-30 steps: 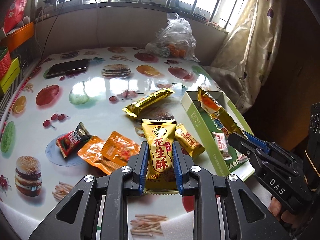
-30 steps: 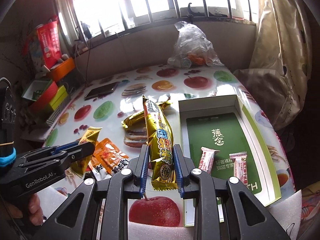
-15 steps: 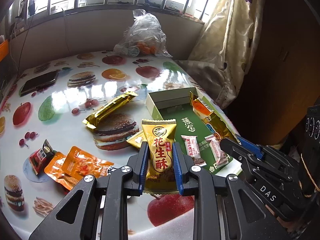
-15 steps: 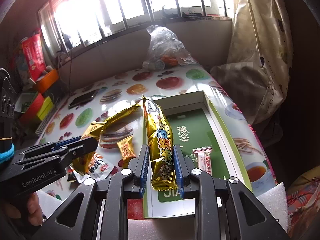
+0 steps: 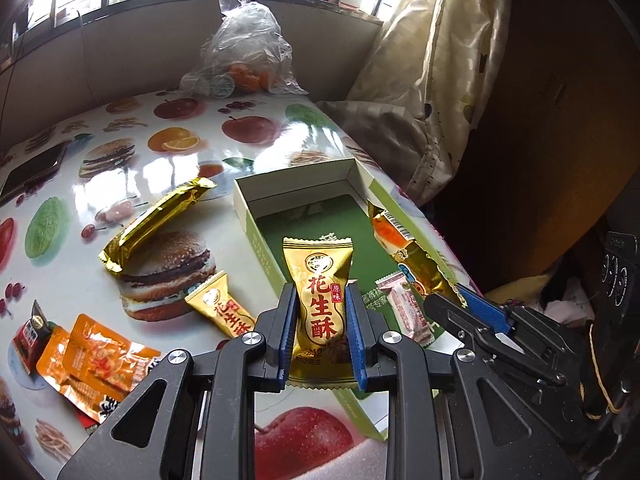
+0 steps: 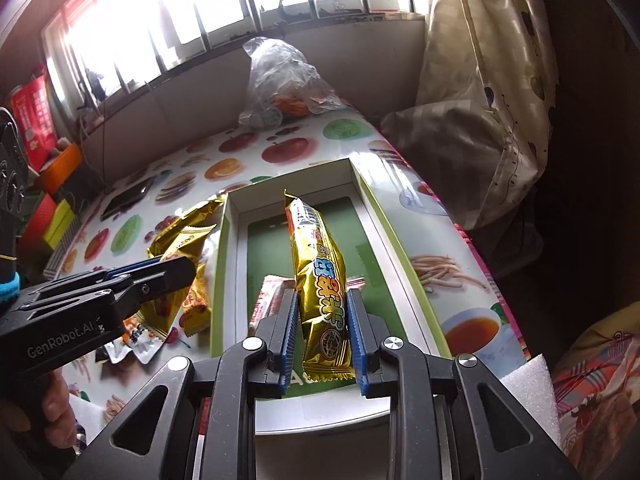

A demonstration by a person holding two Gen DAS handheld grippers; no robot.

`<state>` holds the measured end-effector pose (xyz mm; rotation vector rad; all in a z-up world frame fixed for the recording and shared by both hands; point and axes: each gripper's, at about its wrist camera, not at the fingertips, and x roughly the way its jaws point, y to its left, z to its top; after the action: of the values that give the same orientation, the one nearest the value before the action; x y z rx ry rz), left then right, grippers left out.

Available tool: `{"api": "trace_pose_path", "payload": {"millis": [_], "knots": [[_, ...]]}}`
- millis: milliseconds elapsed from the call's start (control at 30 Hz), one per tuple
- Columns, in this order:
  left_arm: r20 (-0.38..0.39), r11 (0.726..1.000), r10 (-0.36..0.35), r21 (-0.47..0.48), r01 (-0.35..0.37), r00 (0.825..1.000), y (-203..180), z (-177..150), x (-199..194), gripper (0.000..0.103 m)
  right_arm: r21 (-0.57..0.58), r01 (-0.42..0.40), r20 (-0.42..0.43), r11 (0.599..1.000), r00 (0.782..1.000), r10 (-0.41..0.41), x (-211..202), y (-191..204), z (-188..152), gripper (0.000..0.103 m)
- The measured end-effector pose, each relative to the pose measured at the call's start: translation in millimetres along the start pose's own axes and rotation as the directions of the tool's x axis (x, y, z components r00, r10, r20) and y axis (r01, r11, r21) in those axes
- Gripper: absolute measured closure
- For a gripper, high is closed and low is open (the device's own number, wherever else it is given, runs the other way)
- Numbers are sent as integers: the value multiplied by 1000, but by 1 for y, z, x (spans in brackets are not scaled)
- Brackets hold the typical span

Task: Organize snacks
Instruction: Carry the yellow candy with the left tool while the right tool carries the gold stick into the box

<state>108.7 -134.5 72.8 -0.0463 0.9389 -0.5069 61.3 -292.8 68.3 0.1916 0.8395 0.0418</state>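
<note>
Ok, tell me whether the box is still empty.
No: two pink-wrapped bars already lie on the green floor of the box.

Far half of the green box (image 6: 362, 200) floor is bare, easy way in from above. Near end's crowded by pink wrapped candies (image 5: 408, 308); loose snack packets (image 5: 160, 220) clutter the table (image 5: 248, 152) left of it.

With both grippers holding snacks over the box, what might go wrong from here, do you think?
1. The left gripper and right gripper are converging on one narrow box; they may collide.
2. The long gold packet is gripped near its lower end, so it could swing and land across the pink candies or the rim.
</note>
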Motion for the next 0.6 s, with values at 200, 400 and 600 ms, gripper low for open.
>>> {"api": "trace_pose_path", "payload": {"millis": [200, 400, 600], "knots": [[-44, 1000, -19, 16, 20, 999, -11, 1, 21, 78, 11, 35, -18, 999, 999, -35, 9, -12, -3, 80], [-84, 999, -16, 40, 20, 996, -19, -1, 36, 78, 9, 69, -36, 998, 997, -69, 14, -20, -7, 80], [-103, 999, -8, 45, 13, 995, -23, -3, 43, 78, -4, 94, -48, 996, 994, -94, 18, -24, -11, 80]]}}
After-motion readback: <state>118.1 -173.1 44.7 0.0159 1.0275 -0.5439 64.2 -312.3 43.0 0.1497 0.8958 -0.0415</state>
